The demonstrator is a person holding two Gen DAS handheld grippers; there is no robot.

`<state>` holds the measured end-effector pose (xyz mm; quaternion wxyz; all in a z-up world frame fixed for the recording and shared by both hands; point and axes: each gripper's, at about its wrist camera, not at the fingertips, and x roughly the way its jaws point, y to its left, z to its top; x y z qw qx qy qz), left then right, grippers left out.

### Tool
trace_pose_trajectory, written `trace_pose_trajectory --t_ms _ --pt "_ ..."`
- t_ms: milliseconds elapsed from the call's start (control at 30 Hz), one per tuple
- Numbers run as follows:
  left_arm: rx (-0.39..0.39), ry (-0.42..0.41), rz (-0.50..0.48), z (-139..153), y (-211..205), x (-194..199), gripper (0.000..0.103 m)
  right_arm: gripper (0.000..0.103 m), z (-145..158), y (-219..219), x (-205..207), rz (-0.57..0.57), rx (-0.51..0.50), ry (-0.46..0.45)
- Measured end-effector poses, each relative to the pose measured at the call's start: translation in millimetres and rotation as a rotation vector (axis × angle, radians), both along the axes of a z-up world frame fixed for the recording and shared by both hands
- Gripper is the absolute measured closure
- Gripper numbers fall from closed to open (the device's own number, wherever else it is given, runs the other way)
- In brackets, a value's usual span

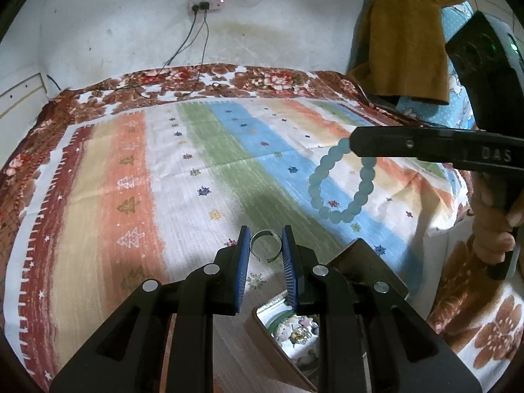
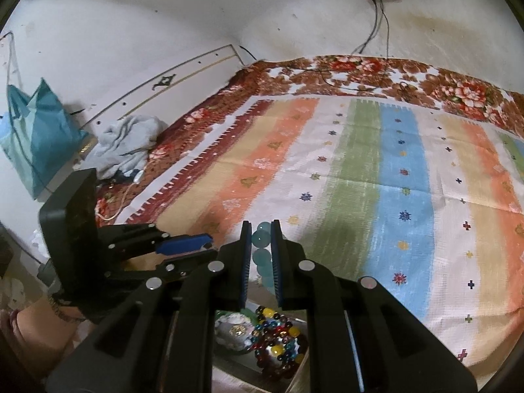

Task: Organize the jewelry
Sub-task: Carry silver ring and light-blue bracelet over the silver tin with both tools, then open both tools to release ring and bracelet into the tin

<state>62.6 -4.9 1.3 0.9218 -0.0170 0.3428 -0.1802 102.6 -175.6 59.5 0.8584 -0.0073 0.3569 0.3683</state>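
My left gripper (image 1: 266, 240) is shut on a silver open ring (image 1: 265, 245), held above the striped cloth. My right gripper (image 2: 262, 239) is shut on a pale blue bead bracelet (image 2: 261, 240). In the left wrist view the bracelet (image 1: 340, 186) hangs from the right gripper (image 1: 355, 144) above the cloth. A jewelry box (image 1: 366, 268) with an open lid sits just below both grippers. It holds a multicoloured bead bracelet (image 2: 278, 337) and a pale ornament (image 2: 232, 329). The left gripper also shows in the right wrist view (image 2: 203, 244).
A striped cloth (image 2: 360, 180) covers a floral bedspread (image 2: 393, 72). A white wall with a power strip (image 1: 206, 3) and cables stands behind. A brown garment (image 1: 406, 42) hangs at the right. A teal bag (image 2: 36, 134) and crumpled grey cloth (image 2: 127, 140) lie at the left.
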Motion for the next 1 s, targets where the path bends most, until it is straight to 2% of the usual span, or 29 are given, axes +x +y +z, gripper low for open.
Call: trace_pose_trajectory --t_ms 267,1000 --pt "-0.005 -0.004 -0.006 -1 -3 -16 0.084 0.090 -1 -6 -27 0.059 0.040 -0.013" --pt "0.016 -0.010 -0.060 -12 -30 -57 0.084 0.090 -21 -21 -73 0.064 0.058 0.022"
